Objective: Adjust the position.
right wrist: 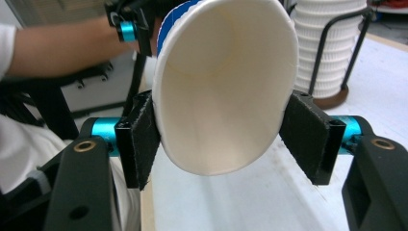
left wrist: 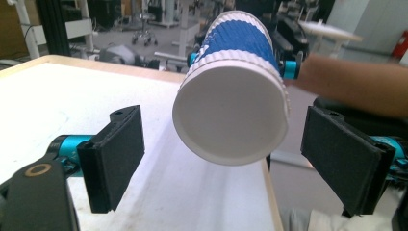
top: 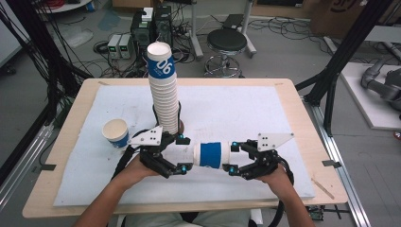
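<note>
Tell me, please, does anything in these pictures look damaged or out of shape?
Yes: the cup held sideways in the right gripper looks squeezed. Its open rim is pinched into a tall oval between the pads. The tall cup stack leans slightly but stands.

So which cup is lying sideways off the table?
The cup held between the two grippers, its rim squeezed in the right gripper. The lone cup stands upright at left; the stack stands upright too.

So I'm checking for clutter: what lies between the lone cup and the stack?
Just bare white mat between the lone cup and the stack, per the high view.
</note>
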A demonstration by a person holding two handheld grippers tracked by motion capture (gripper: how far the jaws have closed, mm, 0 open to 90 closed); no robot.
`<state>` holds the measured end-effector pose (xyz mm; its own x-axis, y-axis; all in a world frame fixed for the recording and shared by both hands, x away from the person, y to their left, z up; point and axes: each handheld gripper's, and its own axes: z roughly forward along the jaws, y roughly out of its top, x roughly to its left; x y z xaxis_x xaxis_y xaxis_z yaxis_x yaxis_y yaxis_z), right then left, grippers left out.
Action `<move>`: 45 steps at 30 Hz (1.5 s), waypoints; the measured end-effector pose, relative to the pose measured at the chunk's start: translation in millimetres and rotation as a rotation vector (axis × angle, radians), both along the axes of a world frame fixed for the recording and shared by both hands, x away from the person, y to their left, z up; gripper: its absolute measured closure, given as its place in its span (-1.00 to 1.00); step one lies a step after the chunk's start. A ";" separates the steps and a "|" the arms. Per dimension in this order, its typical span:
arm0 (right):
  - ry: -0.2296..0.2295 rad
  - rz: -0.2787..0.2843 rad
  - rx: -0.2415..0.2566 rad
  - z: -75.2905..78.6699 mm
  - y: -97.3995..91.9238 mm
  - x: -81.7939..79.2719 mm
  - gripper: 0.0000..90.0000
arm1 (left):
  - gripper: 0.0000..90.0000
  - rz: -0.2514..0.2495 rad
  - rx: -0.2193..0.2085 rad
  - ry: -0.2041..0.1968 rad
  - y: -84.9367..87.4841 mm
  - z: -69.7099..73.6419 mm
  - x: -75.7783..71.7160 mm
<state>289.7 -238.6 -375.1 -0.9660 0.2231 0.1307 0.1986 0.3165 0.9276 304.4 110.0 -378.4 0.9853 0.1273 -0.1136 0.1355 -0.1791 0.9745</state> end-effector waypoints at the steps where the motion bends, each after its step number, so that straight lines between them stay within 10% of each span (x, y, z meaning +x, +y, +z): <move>1: -0.003 -0.001 -0.016 1.2 -0.2 0.4 -0.25 | -0.66 -0.001 0.010 -0.004 0.4 2.1 0.4; 23: -0.091 0.089 -0.543 47.7 47.6 10.6 -0.25 | -0.65 -0.094 0.328 -0.051 -37.5 29.5 11.1; 37: -0.101 0.132 -0.713 57.3 74.3 8.7 -0.26 | -0.57 -0.150 0.490 -0.015 -62.8 19.1 15.1; 45: -0.111 0.147 -0.770 57.1 84.3 7.8 -0.26 | -0.48 -0.164 0.509 0.011 -65.7 15.0 17.1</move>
